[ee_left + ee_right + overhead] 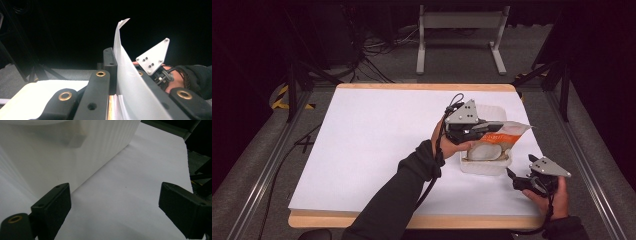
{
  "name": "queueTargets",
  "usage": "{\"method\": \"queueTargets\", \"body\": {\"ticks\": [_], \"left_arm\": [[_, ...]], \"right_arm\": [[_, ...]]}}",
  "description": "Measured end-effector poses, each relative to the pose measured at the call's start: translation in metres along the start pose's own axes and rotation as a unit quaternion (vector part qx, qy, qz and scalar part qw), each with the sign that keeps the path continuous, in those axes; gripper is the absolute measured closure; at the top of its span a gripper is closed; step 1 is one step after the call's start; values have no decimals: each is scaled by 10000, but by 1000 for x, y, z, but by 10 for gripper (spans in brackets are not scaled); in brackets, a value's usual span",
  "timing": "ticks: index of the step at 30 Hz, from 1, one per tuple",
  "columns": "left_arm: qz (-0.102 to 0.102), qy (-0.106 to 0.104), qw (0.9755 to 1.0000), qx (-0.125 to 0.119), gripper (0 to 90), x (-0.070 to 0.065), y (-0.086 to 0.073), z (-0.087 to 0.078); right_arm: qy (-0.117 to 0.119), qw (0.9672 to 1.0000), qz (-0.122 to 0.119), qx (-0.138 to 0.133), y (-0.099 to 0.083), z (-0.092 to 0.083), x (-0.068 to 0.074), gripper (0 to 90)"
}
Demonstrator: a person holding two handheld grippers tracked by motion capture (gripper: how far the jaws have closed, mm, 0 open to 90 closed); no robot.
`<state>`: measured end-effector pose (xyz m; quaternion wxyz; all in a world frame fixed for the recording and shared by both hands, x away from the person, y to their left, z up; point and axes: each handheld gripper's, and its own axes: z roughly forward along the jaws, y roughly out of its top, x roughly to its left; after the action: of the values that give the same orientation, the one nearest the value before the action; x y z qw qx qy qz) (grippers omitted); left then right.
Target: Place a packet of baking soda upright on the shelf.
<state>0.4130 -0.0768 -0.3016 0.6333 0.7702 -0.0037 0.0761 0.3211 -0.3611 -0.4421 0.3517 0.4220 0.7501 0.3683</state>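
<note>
An orange and white pouch (508, 132) hangs tilted over a white plastic tub (484, 168) at the table's right side. My left gripper (484, 129) is shut on the pouch's left end. In the left gripper view the pouch's pale edge (125, 75) rises curved from between the closed jaws of that gripper (113, 63). Something pale and round lies inside the tub, partly hidden by the pouch. My right gripper (515, 179) rests low by the tub's near right corner, open with nothing between its jaws. In its own view the right gripper (115, 202) faces the tub's ribbed wall (75, 152).
The white tabletop (377, 150) has a wooden rim, and its right edge (186, 157) lies close to the right gripper. Metal rails run along both sides of the table. A table frame and cables stand on the floor beyond the far edge.
</note>
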Motion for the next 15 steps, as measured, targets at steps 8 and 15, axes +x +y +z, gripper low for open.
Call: {"method": "queueTargets", "body": {"ticks": [8,15], "left_arm": [[-184,-67,9997,-123,898,3,-5,-5],[-59,-299,9995,-130,898,-8,-5,-11]], "right_arm": [[1,10000,-9,13,0,0,0,116],[-9,10000,-9,55,0,0,1,115]]}}
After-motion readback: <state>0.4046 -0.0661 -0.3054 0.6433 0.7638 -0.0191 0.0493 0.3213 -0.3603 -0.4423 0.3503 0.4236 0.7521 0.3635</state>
